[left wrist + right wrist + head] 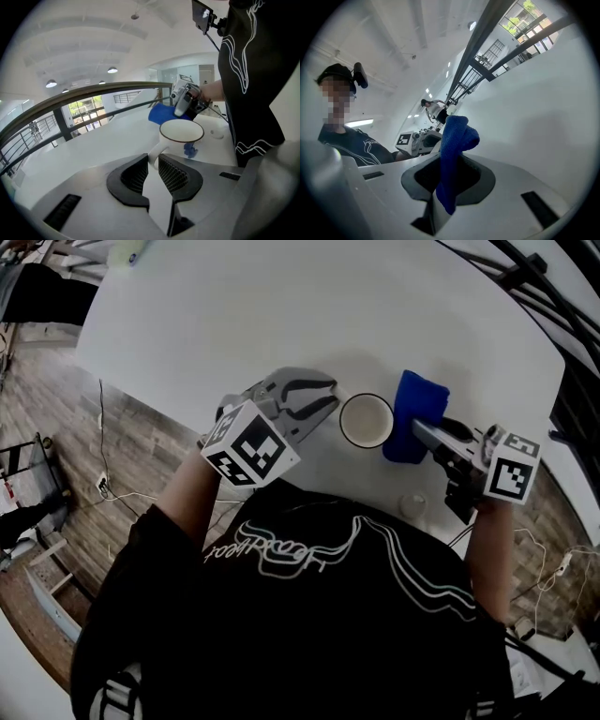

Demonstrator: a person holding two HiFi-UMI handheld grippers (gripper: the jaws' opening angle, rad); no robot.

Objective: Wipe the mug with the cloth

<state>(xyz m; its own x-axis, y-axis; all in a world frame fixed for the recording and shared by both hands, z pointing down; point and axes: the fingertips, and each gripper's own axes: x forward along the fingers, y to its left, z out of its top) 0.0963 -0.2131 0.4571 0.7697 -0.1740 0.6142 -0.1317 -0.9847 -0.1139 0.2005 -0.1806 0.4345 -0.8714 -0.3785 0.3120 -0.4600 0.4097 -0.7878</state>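
Observation:
A white mug (366, 420) with a dark rim stands upright on the white table (234, 315). My left gripper (323, 401) is shut on its handle, which sits between the ribbed pads (174, 174) in the left gripper view, the mug (182, 136) just beyond. My right gripper (429, 434) is shut on a blue cloth (415, 413), holding it up right beside the mug's right side. In the right gripper view the cloth (457, 136) rises folded out of the jaws of the right gripper (452, 168). The cloth (163, 114) shows behind the mug; whether it touches the mug I cannot tell.
A small white round object (412, 505) lies on the table near the front edge, close to the right hand. A pale yellow-green thing (131, 251) sits at the table's far left corner. Wooden floor with cables (112, 491) lies left of the table.

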